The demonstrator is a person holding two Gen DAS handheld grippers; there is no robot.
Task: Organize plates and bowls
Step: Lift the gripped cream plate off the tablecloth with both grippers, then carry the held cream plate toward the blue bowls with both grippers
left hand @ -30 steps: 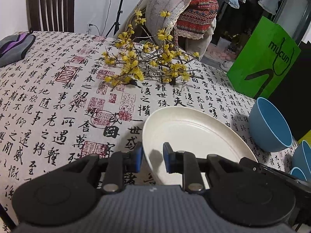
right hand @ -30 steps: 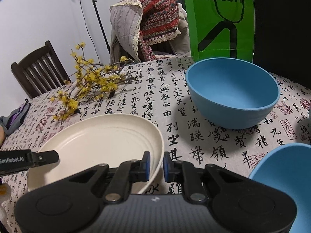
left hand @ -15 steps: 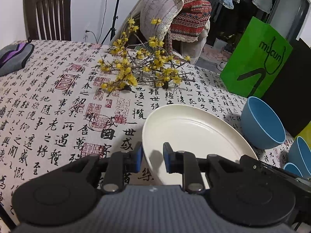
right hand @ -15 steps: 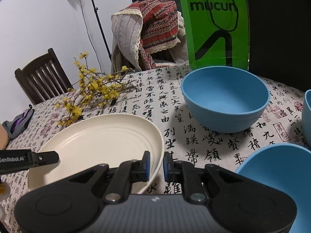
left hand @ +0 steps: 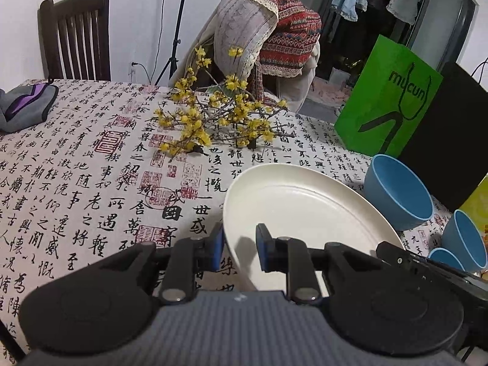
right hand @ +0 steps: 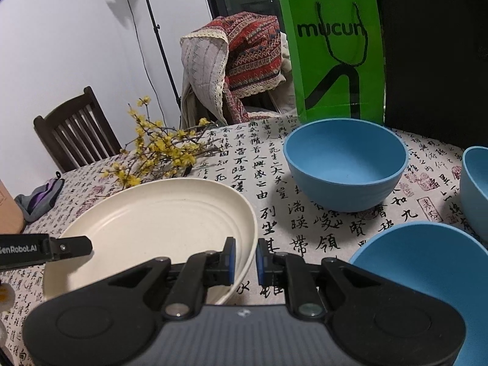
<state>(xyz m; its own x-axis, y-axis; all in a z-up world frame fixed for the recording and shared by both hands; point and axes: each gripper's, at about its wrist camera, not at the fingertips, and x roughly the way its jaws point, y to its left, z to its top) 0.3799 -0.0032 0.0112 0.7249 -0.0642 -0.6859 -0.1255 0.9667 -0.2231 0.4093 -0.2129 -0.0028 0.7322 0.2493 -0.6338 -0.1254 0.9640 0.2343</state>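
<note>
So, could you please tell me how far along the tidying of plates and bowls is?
Nothing looks stacked yet. In hand: the round cream plate, gripped at opposite rims by the left tongs and right tongs. Left: three blue bowls stand separately on the calligraphy-print tablecloth.

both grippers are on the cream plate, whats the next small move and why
Probably keep lifting the cream plate level, then carry it clear of the blue bowl. The left gripper and right gripper each pinch opposite rims, and three bowls crowd the right side.
</note>
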